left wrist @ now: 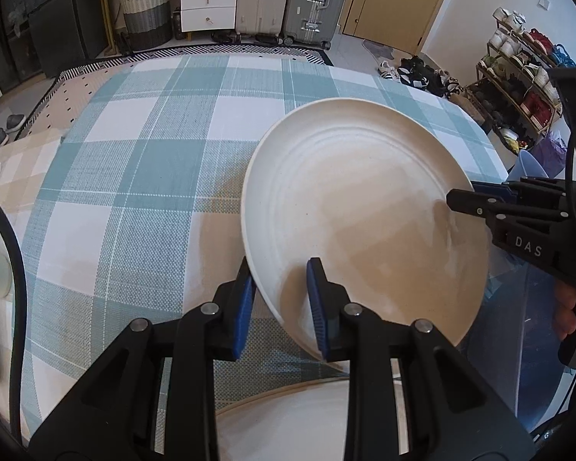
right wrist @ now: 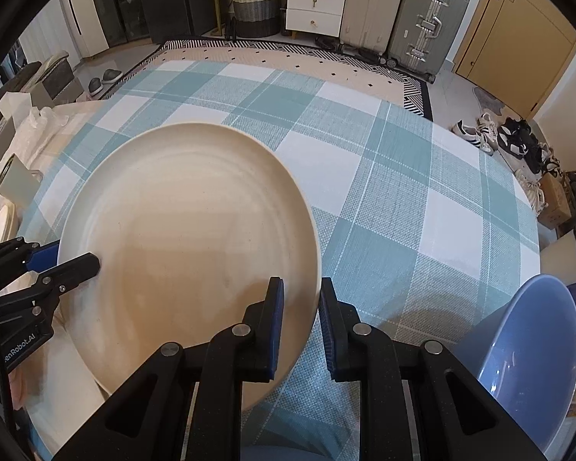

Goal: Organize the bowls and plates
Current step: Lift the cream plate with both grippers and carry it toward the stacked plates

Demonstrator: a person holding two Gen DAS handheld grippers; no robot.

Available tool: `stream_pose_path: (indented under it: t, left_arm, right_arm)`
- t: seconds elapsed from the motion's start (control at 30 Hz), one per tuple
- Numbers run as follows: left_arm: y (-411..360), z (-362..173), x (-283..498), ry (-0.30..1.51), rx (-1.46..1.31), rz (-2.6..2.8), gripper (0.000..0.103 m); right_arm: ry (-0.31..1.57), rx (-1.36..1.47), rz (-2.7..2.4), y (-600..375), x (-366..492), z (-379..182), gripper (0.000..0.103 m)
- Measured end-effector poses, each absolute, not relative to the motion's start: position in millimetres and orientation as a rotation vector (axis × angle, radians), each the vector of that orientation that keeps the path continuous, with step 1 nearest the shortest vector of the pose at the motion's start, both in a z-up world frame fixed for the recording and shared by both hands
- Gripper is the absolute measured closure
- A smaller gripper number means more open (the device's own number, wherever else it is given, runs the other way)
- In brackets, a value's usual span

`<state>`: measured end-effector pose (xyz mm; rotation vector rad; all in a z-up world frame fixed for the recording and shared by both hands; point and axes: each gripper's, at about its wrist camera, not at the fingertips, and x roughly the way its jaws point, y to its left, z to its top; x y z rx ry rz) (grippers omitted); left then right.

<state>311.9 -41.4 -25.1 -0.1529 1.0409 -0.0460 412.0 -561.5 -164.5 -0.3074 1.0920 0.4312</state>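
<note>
1. your left claw (left wrist: 280, 299) is clamped on the near-left rim of the cream plate (left wrist: 357, 207), one blue pad above the rim and one below it.
2. your right claw (right wrist: 301, 322) is closed on the opposite side of the same plate (right wrist: 188, 238), pinching its right rim between the blue pads.
3. the plate is tilted and held between both claws, above the counter (right wrist: 403, 199) with its teal and white checked cloth, toward the near edge.
4. in the left wrist view the right claw (left wrist: 457, 199) reaches in from the right with its tip on the plate's far-right rim; a hand (left wrist: 572, 307) shows behind it.
5. in the right wrist view the left claw (right wrist: 84, 265) comes in from the left and bites the plate's left rim.
6. a second pale plate (left wrist: 288, 422) lies below the left claw at the near edge of the counter.
7. a blue bowl (right wrist: 530, 353) sits tilted at the near-right corner of the counter, apart from the held plate.
8. the far half of the counter carries only the cloth.
</note>
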Motion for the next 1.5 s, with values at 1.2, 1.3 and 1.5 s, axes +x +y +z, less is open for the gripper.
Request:
stream_pose_path:
  t: [1.2, 1.3, 1.5]
  left_arm:
    - [-43, 81, 223, 0.875, -0.128, -0.018, 0.080]
    - [-41, 88, 217, 0.865, -0.135, -0.017, 0.079]
    - [-37, 103, 199, 0.841, -0.133, -0.011, 0.079]
  right_arm:
    - [0.924, -0.279, 0.458, -557, 343, -80, 0.085]
    - [0.912, -0.281, 0.464, -554, 338, -74, 0.085]
    - [0.887, -0.286, 0.478, -550, 324, -63, 0.085]
